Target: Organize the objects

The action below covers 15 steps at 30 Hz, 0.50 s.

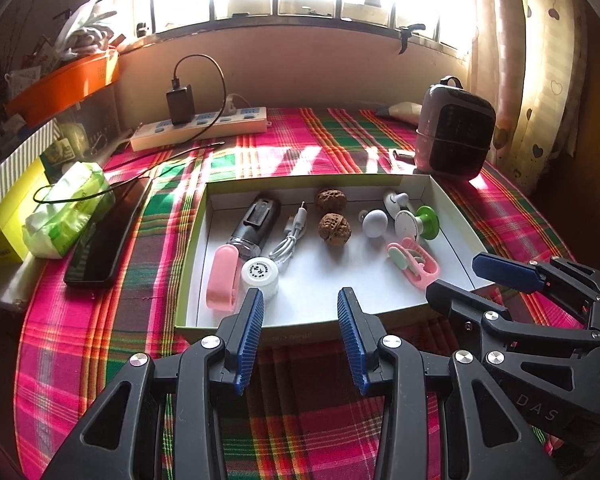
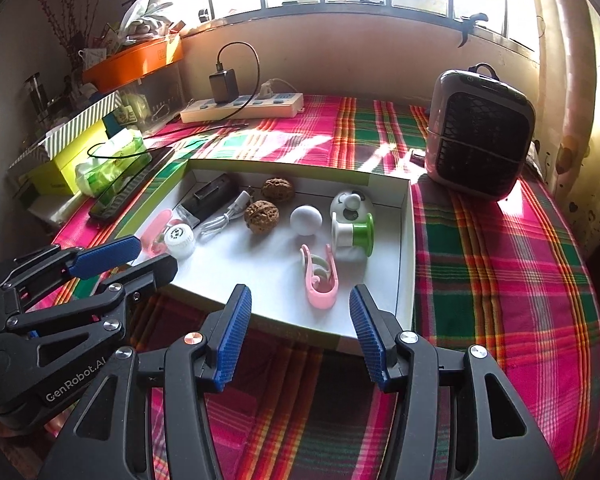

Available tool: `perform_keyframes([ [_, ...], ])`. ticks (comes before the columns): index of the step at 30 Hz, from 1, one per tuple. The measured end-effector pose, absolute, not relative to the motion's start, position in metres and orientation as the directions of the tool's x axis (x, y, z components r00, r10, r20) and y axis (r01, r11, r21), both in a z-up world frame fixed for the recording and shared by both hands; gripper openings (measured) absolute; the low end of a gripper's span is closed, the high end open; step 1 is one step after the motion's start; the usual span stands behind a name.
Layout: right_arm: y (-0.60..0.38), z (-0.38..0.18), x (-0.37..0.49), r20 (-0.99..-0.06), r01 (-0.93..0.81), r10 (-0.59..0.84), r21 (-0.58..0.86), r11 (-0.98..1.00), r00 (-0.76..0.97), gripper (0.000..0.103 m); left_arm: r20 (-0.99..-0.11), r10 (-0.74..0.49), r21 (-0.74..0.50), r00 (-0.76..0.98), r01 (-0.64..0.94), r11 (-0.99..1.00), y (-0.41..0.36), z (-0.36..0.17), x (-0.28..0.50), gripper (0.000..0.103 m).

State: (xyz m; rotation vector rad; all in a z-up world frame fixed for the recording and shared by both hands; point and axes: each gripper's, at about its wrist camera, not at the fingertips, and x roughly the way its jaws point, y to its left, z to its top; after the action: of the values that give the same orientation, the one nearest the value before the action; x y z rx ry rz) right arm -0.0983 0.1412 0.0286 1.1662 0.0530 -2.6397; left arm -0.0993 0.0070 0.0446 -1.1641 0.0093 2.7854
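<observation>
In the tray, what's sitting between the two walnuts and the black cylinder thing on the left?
A coiled white cable lies between the walnuts and the black cylinder, apart from both. The left wrist view shows it best.

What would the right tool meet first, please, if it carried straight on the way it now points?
Probably the pink clip in the white box, just past its near wall; depth is uncertain. The right tool is open and empty.
</observation>
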Motion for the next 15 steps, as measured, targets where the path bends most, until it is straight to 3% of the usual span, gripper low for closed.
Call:
perform_keyframes([
  [15,0.137,0.026,-0.062,-0.707,0.217,-0.192,0.056,-0.975,-0.68,0.053,-0.703,0.058,-0.015,-0.708,-0.067,-0.998,0.003,0.034,-0.064,0.037],
])
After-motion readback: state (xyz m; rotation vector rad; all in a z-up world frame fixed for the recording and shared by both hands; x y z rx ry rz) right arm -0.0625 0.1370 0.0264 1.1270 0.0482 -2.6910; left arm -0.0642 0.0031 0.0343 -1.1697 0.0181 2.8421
